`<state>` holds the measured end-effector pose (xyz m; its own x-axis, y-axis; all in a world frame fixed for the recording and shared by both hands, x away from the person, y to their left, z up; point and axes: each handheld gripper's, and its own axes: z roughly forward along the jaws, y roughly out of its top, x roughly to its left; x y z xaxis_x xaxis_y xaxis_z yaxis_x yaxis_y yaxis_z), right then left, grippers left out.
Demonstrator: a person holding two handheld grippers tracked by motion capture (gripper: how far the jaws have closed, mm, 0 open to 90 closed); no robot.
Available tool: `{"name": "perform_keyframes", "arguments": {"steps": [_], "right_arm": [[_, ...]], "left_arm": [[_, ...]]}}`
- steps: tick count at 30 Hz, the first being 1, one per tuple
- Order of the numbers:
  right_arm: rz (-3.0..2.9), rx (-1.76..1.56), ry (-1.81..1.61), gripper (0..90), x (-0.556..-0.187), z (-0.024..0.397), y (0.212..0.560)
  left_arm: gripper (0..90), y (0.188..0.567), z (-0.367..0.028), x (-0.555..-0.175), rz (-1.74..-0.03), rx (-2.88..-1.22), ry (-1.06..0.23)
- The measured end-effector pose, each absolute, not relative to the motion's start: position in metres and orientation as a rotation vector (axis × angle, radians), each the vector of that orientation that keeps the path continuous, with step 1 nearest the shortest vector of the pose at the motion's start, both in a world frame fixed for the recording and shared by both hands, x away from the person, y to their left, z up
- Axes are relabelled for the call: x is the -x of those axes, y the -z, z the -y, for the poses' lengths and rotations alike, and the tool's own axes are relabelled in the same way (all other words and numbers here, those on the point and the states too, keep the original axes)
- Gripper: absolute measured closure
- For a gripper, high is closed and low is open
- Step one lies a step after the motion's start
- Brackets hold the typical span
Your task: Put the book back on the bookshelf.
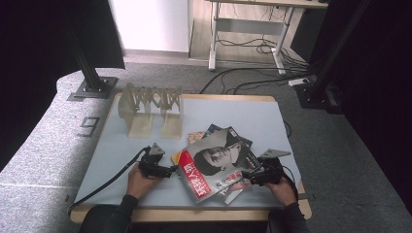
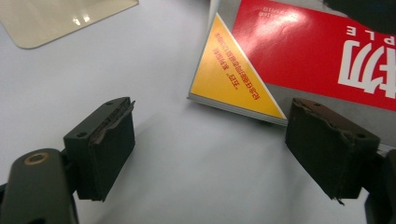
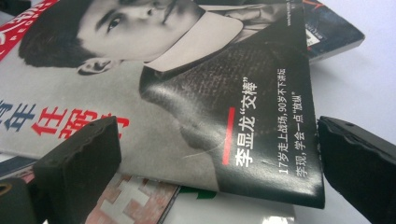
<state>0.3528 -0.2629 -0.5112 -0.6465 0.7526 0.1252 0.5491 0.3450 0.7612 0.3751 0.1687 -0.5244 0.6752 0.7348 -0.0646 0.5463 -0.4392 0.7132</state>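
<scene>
Fingers of the left gripper [image 2: 210, 154] stand wide apart with only bare table between them; its right-hand pad [image 2: 327, 144] sits just short of the yellow corner [image 2: 233, 74] of a lower magazine, and the red-banded cover of the top magazine [image 1: 216, 162] lies just beyond that. Nothing is pinched on this side.

Over on the right gripper [image 3: 215, 172], the black jaws also stand wide. The near edge of the top magazine's cover, with its dark panel of white print, runs between them, but neither pad presses on it, so the jaws are open around the edge and not gripping it. A pink-and-white patterned magazine [image 3: 135, 200] peeks out beneath that edge.

From above, the pile lies at the front middle of the pale blue table [image 1: 121, 145], fanned and skewed, flanked by one gripper on each side. Both hands rest low near the front edge of the table, forearms coming in from below, each gripper pointing inward at the pile. A beige folding rack [image 1: 150, 109] stands well behind, toward the far left.
</scene>
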Motion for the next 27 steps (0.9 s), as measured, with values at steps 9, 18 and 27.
{"name": "perform_keyframes", "arguments": {"steps": [9,18,27], "right_arm": [[-2.364,-1.182,-1.174,1.2,-0.341,0.265,0.513],[-2.366,-1.178,-1.171,1.1,-0.326,0.267,0.514],[-2.385,-1.163,-1.166,1.1,-0.306,0.265,0.514]], "left_arm": [[15.6,0.522,-0.165,-0.393,-0.993,-2.152,-0.349],[15.9,0.522,-0.163,-0.411,-1.011,-2.124,-0.347],[15.0,0.519,-0.159,-0.428,-1.012,-2.136,-0.346]]}}
